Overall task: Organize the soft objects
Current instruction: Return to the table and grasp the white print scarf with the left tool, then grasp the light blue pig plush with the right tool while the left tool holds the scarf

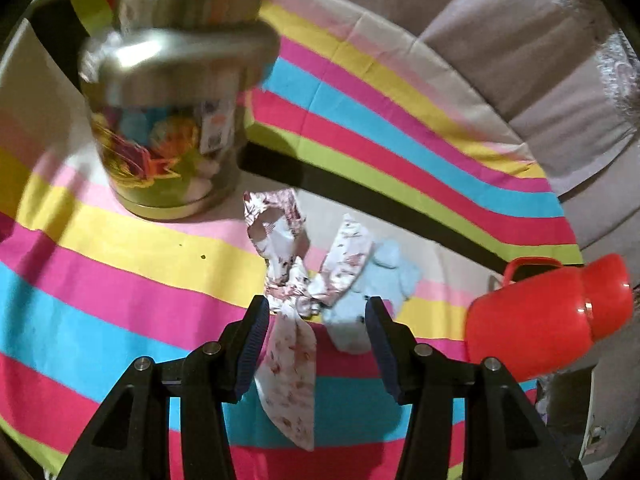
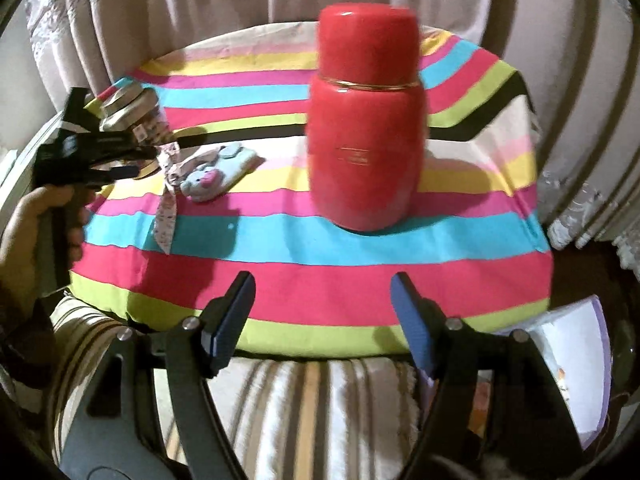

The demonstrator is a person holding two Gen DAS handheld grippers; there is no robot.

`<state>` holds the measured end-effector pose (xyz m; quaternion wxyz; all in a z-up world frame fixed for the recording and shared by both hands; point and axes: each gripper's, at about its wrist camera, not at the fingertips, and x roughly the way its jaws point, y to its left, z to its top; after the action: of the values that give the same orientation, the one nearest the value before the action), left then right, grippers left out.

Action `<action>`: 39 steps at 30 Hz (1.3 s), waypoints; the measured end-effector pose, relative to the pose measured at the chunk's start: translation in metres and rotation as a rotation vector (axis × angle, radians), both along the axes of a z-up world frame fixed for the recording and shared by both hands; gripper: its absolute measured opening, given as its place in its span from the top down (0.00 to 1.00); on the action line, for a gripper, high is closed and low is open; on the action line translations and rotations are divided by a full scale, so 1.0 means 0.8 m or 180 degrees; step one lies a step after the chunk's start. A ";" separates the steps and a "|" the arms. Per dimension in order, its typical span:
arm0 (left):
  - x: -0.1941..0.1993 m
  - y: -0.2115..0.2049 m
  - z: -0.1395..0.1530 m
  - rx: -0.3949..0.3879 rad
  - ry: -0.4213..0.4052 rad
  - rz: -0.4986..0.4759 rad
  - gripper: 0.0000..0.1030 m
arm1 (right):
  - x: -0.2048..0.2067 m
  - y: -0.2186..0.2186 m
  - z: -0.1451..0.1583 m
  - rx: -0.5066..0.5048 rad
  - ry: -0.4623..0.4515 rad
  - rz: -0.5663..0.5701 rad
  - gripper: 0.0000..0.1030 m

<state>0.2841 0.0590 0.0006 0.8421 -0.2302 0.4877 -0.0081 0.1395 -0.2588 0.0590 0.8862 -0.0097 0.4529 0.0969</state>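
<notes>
Soft things lie together near the middle of the striped cloth: a floral-print fabric bow with long tails (image 1: 294, 280) and, touching its right side, a pale blue plush toy (image 1: 374, 288) with a pink patch on it. In the right wrist view the same bow (image 2: 168, 184) and plush (image 2: 216, 174) sit toward the left, on the pale and yellow stripes.

Just above the bow hovers the left gripper (image 1: 316, 312), its dark blue jaws apart, one tail of the bow running down between them without touching either. The person's left hand (image 2: 28, 232) grips its handle.

Farther left stands a clear jar with a brushed metal lid (image 1: 168, 120), filled with colourful soft bits. To the right of the plush stands a glossy red plastic flask with a domed cap (image 2: 364, 120), upright.

The right gripper (image 2: 322, 300) hangs at the near edge of the surface (image 2: 320, 248), jaws apart and empty, well short of the flask.

Beige curtains (image 2: 200, 0) hang behind.
</notes>
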 end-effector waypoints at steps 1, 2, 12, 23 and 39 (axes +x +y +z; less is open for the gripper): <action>0.005 0.000 -0.009 0.0014 0.0040 -0.0008 0.50 | 0.005 0.005 -0.003 -0.0001 0.0017 0.0024 0.29; 0.008 0.000 -0.013 0.0013 0.0058 -0.0019 0.50 | 0.009 0.010 -0.005 0.0001 0.0034 0.0046 0.29; 0.029 -0.017 -0.051 0.0234 0.0114 -0.0267 0.64 | 0.051 0.075 -0.020 -0.0103 0.0131 0.0376 0.25; -0.001 0.009 -0.037 0.0187 -0.0133 -0.0070 0.79 | 0.117 0.149 -0.040 0.0090 0.0223 0.0425 0.18; -0.060 0.055 -0.017 0.0121 -0.0438 0.0513 0.79 | 0.219 0.225 -0.096 0.0123 0.0443 0.0080 0.16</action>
<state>0.2364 0.1032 -0.0132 0.8757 -0.2516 0.4088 0.0531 0.3144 -0.0788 -0.0178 0.8513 0.0085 0.5113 0.1172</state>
